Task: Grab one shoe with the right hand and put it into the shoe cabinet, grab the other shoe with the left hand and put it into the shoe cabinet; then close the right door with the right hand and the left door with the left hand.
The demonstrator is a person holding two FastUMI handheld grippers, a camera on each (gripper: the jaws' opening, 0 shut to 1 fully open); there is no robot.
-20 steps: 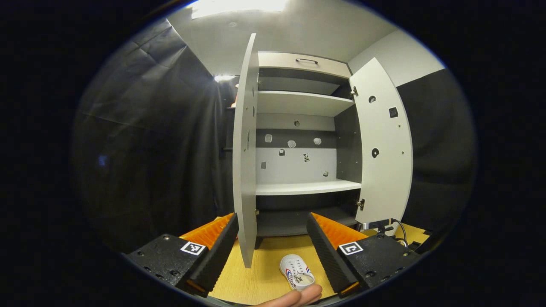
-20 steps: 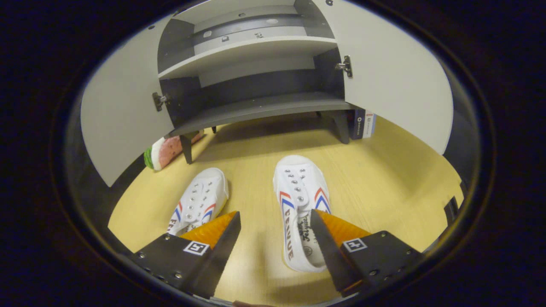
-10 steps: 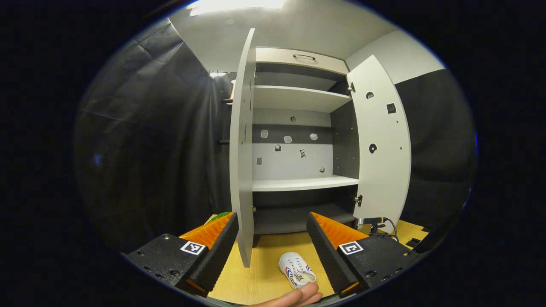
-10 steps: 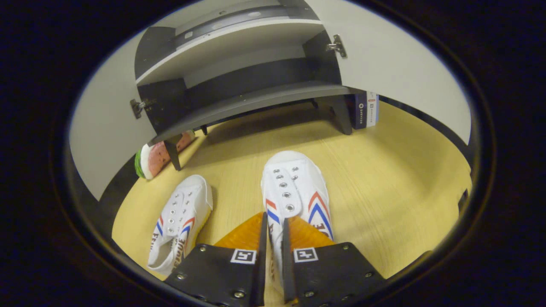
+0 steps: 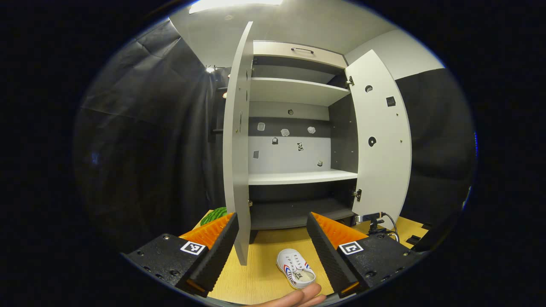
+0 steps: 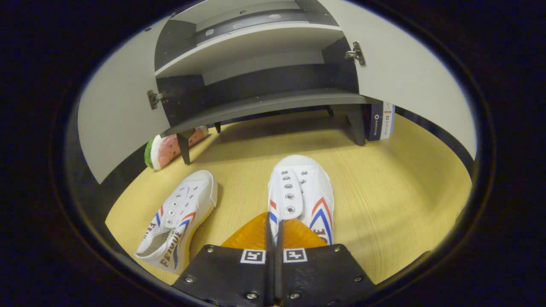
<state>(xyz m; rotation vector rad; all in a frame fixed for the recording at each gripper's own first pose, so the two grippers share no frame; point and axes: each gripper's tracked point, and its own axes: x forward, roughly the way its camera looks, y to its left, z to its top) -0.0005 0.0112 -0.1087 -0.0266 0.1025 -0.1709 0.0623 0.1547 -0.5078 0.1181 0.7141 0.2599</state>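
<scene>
Two white shoes with red and blue stripes lie on the yellow wooden floor before the shoe cabinet (image 6: pixel 256 104). In the right gripper view, my right gripper (image 6: pixel 274 218) is shut on the left side wall of the nearer shoe (image 6: pixel 305 192), toe towards the cabinet. The other shoe (image 6: pixel 181 215) lies to its left, untouched. In the left gripper view, my left gripper (image 5: pixel 273 238) hangs open and empty, well back from the cabinet (image 5: pixel 294 177), with one shoe (image 5: pixel 295 272) on the floor below it. The left door (image 5: pixel 236 149) and the right door (image 5: pixel 380 136) both stand open.
A watermelon-slice toy (image 6: pixel 168 148) lies by the cabinet's left leg. A dark box (image 6: pixel 381 124) stands at its right leg. Cables (image 5: pixel 384 221) lie on the floor beside the right door. A person's fingertip (image 5: pixel 298 297) shows at the bottom edge.
My right gripper came down open beside the nearer shoe and shut on its side wall. The left gripper stayed open and drifted only slightly.
</scene>
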